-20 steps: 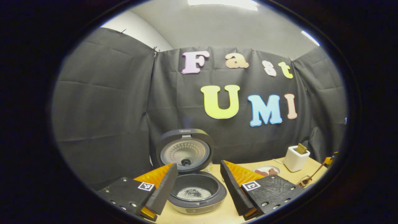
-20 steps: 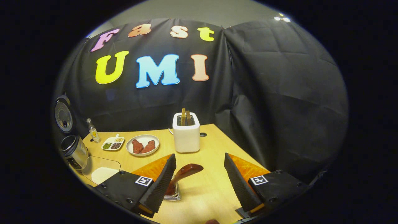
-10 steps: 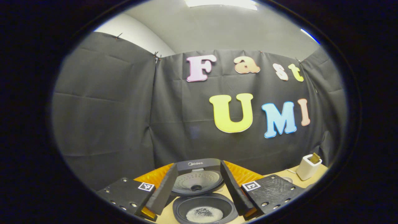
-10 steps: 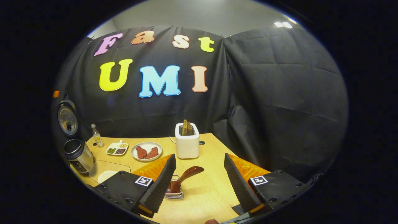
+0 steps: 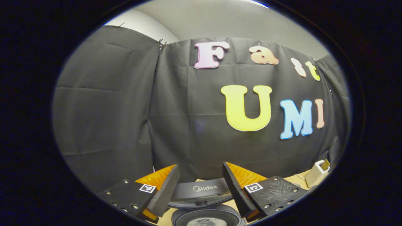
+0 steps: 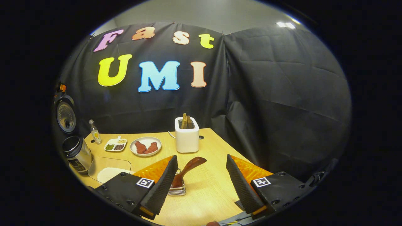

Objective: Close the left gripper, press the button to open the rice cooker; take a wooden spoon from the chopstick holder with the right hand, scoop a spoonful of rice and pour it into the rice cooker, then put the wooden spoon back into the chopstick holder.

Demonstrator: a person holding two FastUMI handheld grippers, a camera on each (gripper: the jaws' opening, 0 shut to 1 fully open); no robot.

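Left tool spread wide at bottom centre, rice cooker open just behind its fingers, right tool spread and empty, wooden spoon leaning in the chopstick holder between its fingers, rice tray lower left on the surface

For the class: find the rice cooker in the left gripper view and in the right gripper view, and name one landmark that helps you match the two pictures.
Left gripper view: the rice cooker lies at the bottom centre, between the left gripper's fingers, lid raised, pot open below.
Right gripper view: the rice cooker stands at the far left edge of the table, its lid upright above it.
Shared landmark: the white toaster.
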